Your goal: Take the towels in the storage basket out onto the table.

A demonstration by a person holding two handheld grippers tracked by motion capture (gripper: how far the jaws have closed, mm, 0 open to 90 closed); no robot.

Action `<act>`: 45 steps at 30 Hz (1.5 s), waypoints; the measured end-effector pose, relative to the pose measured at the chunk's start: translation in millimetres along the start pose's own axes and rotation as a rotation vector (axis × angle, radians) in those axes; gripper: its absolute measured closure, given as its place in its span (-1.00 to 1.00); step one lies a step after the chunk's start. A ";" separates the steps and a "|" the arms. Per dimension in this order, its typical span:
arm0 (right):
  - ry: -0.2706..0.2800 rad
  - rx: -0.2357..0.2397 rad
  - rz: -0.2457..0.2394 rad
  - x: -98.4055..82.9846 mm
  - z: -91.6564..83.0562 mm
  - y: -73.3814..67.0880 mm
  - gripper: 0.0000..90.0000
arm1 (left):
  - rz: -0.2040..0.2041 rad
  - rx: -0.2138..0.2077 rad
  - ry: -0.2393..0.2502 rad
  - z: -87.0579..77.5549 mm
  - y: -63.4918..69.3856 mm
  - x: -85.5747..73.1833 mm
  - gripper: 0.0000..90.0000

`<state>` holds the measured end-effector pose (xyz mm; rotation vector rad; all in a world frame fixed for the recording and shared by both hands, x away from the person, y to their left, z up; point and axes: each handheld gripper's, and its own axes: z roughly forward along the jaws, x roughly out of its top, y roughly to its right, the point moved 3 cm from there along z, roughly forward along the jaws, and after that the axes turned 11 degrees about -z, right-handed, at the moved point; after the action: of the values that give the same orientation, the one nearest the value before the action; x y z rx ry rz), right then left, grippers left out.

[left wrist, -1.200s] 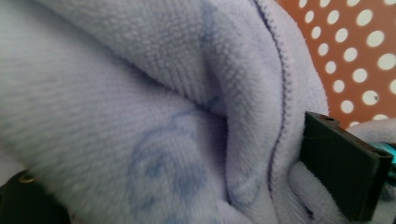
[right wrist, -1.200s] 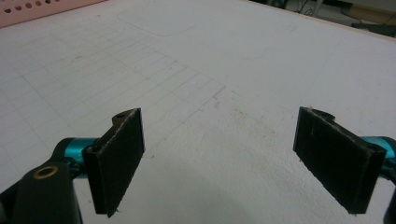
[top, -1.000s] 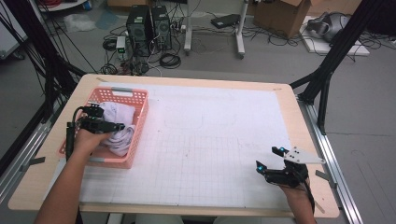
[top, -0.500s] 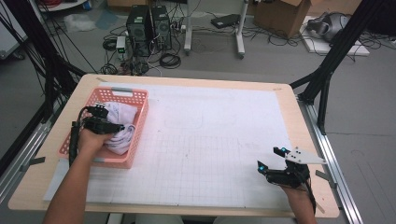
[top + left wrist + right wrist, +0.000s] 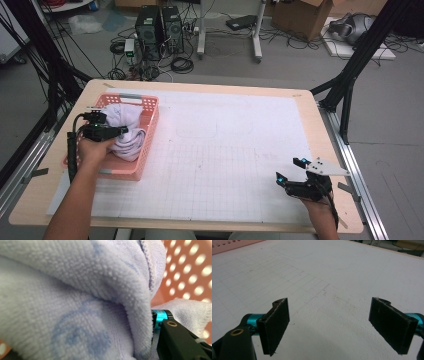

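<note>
A pale lilac towel [image 5: 125, 131] lies bunched in a pink perforated basket [image 5: 146, 150] at the table's left. My left gripper [image 5: 117, 131] reaches into the basket from the left. Its jaws have just been closing, and the towel [image 5: 75, 302] bulges between them against the one black finger [image 5: 177, 340] that shows; the other finger is hidden by cloth. At the near right corner, my right gripper [image 5: 291, 169] rests low over the white gridded mat [image 5: 225, 150]. In the right gripper view it [image 5: 337, 325] stands open with nothing between its pads.
The basket's pink wall [image 5: 190, 267] rises just behind the towel. Faint outlines are drawn on the mat [image 5: 312, 270] at its middle. Black frame posts [image 5: 350, 75] stand at the table's right, and computers and cables [image 5: 160, 30] lie on the floor beyond.
My left gripper has pushed a little further right into the towel and its jaws have closed on the cloth. The right gripper has stayed put.
</note>
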<state>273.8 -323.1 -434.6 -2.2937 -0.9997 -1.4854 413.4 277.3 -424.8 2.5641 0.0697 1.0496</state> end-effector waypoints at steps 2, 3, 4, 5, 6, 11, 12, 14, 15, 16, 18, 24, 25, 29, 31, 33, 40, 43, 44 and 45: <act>0.001 -0.001 -0.004 -0.1 -0.7 0.2 -0.65 | 0.001 -0.020 0.052 -6.0 2.3 2.0 0.33; 0.003 -0.001 -0.001 0.0 -0.9 0.4 -0.65 | 0.004 -0.036 0.073 -9.1 3.7 3.1 0.33; 0.005 -0.003 0.001 -0.1 -0.9 1.0 -0.65 | 0.005 -0.051 0.095 -12.0 5.5 4.1 0.33; 0.006 -0.003 0.006 -0.1 -1.2 1.4 -0.65 | 0.008 -0.064 0.118 -14.8 7.5 5.1 0.33; 0.008 -0.003 0.010 0.0 -1.3 1.3 -0.65 | 0.013 -0.076 0.138 -17.6 9.3 5.7 0.33; 0.008 0.001 0.006 0.5 -0.7 0.5 -0.65 | 0.053 -0.124 0.223 -29.5 16.4 7.0 0.33; 0.008 0.001 0.006 0.5 -0.6 0.5 -0.65 | 0.059 -0.133 0.235 -32.1 17.0 7.2 0.33; 0.009 0.000 0.003 0.7 -0.8 0.6 -0.65 | 0.062 -0.146 0.272 -36.9 18.3 7.5 0.33; 0.011 -0.001 0.003 0.8 -1.0 0.7 -0.65 | 0.066 -0.152 0.290 -39.3 18.6 7.7 0.33; 0.011 0.000 0.006 0.9 -1.3 0.6 -0.65 | 0.071 -0.160 0.307 -41.7 18.7 7.9 0.33; 0.011 0.000 0.005 0.8 -1.4 0.9 -0.65 | 0.073 -0.178 0.344 -46.5 19.4 8.3 0.33; 0.010 0.000 0.004 1.0 -0.5 0.2 -0.65 | 0.097 -0.210 0.420 -61.6 17.4 10.2 0.34; 0.010 0.001 0.003 1.1 -0.4 0.1 -0.65 | 0.098 -0.215 0.430 -63.5 17.0 10.5 0.34; 0.009 0.001 0.003 0.9 -0.1 0.1 -0.65 | 0.125 -0.240 0.472 -71.5 16.1 11.4 0.34; 0.010 -0.001 0.003 1.0 -0.2 0.2 -0.65 | 0.137 -0.256 0.494 -75.4 16.8 11.7 0.34; 0.009 0.000 0.004 0.9 -0.3 0.2 -0.65 | 0.149 -0.274 0.510 -79.3 18.3 12.3 0.34; 0.009 0.009 -0.002 1.7 -0.1 -1.3 -0.65 | 0.191 -0.355 0.576 -96.2 29.1 16.1 0.34; 0.010 0.008 -0.006 1.9 0.0 -1.2 -0.65 | 0.202 -0.402 0.600 -103.6 34.1 17.3 0.34; 0.011 0.009 -0.006 1.9 -0.1 -1.2 -0.65 | 0.204 -0.415 0.605 -105.5 36.1 17.8 0.34; 0.011 0.008 -0.005 1.9 -0.3 -1.1 -0.65 | 0.207 -0.428 0.607 -107.2 38.2 18.2 0.34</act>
<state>273.4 -321.7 -433.0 -2.2764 -1.0072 -1.4917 349.4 278.9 -328.9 1.8346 -0.2428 1.6799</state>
